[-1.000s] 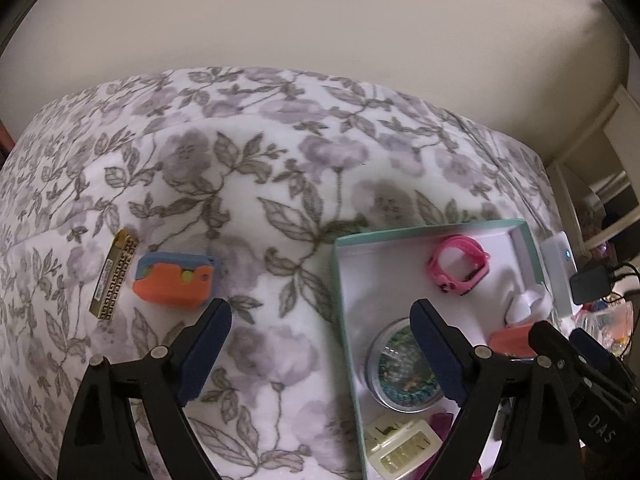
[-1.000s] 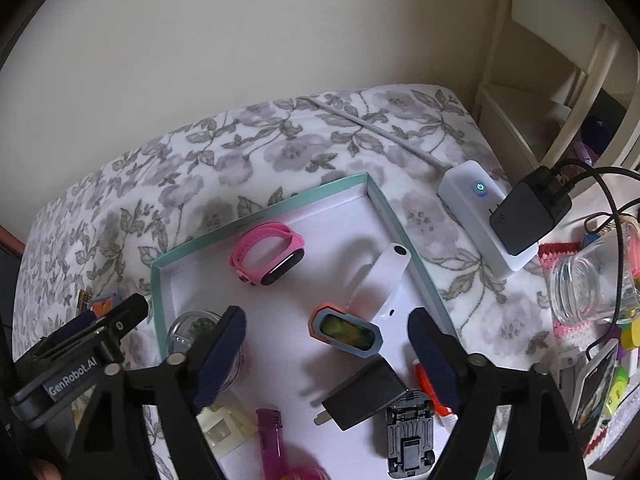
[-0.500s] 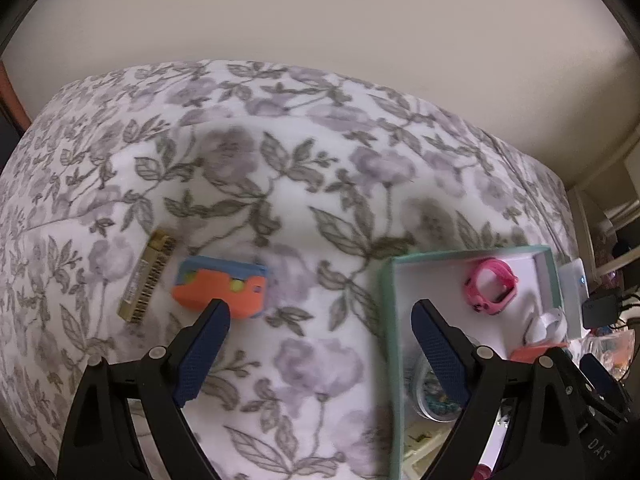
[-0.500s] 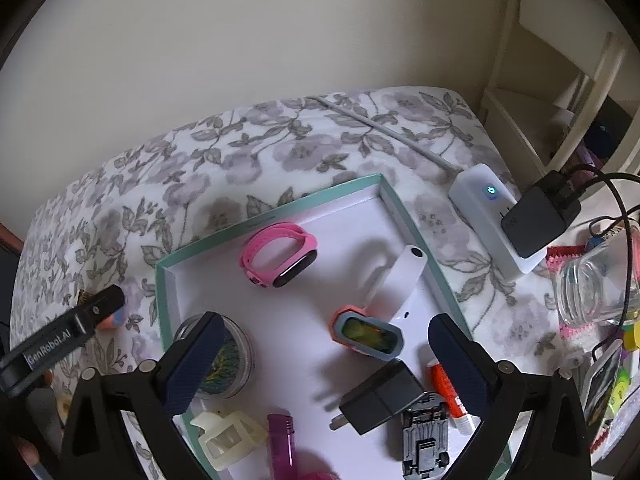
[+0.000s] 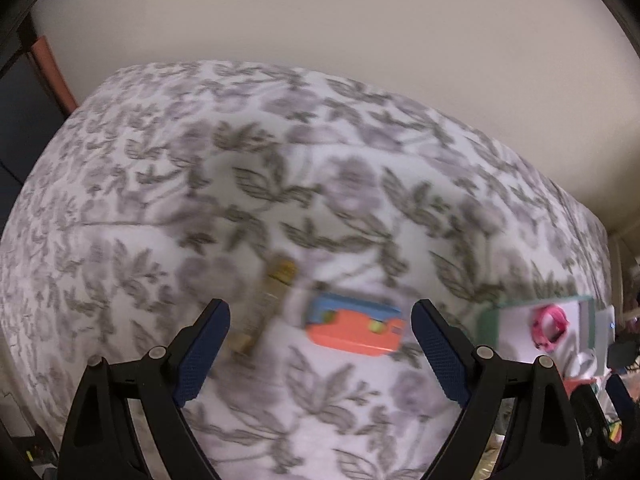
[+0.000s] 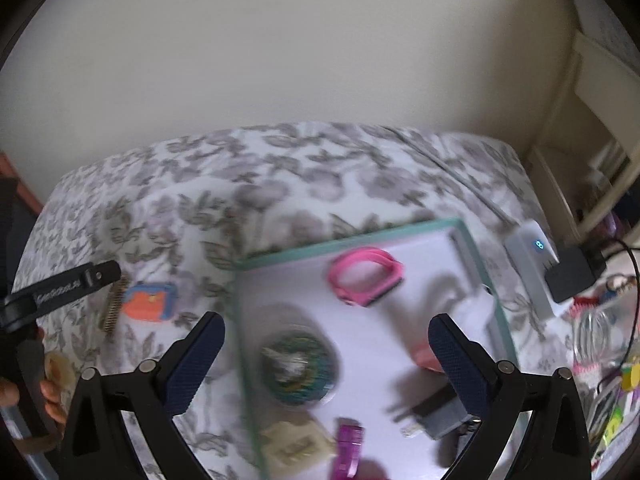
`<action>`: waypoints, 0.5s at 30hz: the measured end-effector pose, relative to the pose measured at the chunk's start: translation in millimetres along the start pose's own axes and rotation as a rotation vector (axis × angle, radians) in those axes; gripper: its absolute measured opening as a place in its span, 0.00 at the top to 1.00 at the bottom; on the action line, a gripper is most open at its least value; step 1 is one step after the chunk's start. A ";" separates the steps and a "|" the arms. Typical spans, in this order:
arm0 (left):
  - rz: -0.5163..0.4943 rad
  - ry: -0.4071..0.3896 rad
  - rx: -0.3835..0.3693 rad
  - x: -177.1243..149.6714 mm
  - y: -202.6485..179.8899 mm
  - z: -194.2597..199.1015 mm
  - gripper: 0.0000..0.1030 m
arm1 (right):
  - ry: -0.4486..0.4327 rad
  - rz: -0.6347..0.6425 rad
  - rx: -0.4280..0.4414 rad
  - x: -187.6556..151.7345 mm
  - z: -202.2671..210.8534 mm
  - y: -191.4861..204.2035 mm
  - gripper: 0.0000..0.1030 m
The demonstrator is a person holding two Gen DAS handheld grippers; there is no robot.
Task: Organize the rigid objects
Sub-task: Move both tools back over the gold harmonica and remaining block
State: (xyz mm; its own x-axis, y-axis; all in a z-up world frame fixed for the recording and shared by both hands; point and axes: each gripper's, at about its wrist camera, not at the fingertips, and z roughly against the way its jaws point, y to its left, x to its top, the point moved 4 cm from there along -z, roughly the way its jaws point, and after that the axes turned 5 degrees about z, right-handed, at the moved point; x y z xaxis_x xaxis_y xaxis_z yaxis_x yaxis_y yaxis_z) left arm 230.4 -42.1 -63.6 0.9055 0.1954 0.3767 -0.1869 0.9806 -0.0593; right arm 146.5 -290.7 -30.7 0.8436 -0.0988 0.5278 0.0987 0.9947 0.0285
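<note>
While both views are motion-blurred, the basics read OK: the left tongs (image 5: 320, 344) hang wide apart over the floral bedspread (image 5: 280, 184) w/ nothing between the pads, pointing steeply down. Just beyond the tips, btwn the two fingers, lies the orange-and-blue case (image 5: 354, 326), flat on the cloth; immediately left of it, apart from it, sits a narrow gold strip (image 5: 266, 306), tilted, far end leaning right. To the right, the teal-rimmed box (image 5: 490, 316) shows only its left corner, w/ the pink band (image 5: 550, 324) inside. In the right-wrist view the right tongs (image 6: 326, 350) stand very wide, having just been opening, nothing gripped; they hang above the box's near-left part, left finger outside the rim over the bedspread, right finger over the box interior. Nearest in the box: a cream plastic piece (image 6: 296, 446), a purple item (image 6: 348, 454) and a dark charger plug (image 6: 434, 416). Farther in, a round green-patterned disc (image 6: 296, 368) at left and a coral item partly hidden behind the right finger. Farther still, the pink band near the far rim, a white piece (image 6: 472, 300) to its right. Outside, right of the box, a white power hub (image 6: 532, 264) w/ a lit blue dot and a black adapter (image 6: 572, 278) plugged in. Far left, a hand (image 6: 52, 392) grips the other tool's handle.
</note>
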 end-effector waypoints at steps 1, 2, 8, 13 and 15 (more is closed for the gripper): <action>0.007 -0.006 0.008 3.1 7.0 1.2 0.10 | -0.003 0.011 0.003 1.0 0.3 7.0 0.00; 0.016 -0.012 0.016 6.5 14.5 2.1 0.10 | -0.005 0.025 0.009 2.2 0.1 14.6 0.00; 0.075 -0.006 0.018 20.9 53.7 0.1 0.10 | -0.012 0.076 0.047 3.2 -9.1 57.1 0.00; 0.118 0.009 0.016 27.9 78.8 -7.2 0.10 | -0.003 0.119 0.086 0.9 -24.9 88.5 0.00; 0.130 0.017 0.012 29.3 85.0 -10.2 0.10 | 0.003 0.119 0.112 0.5 -30.3 97.2 0.00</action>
State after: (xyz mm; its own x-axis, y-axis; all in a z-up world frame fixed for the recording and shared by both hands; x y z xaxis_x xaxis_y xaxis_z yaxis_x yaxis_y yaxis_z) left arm 244.9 47.2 -67.0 0.8797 0.3213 0.3506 -0.3079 0.9467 -0.0952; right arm 172.5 -194.9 -53.4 0.8473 0.0195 0.5308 -0.0609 0.9963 0.0605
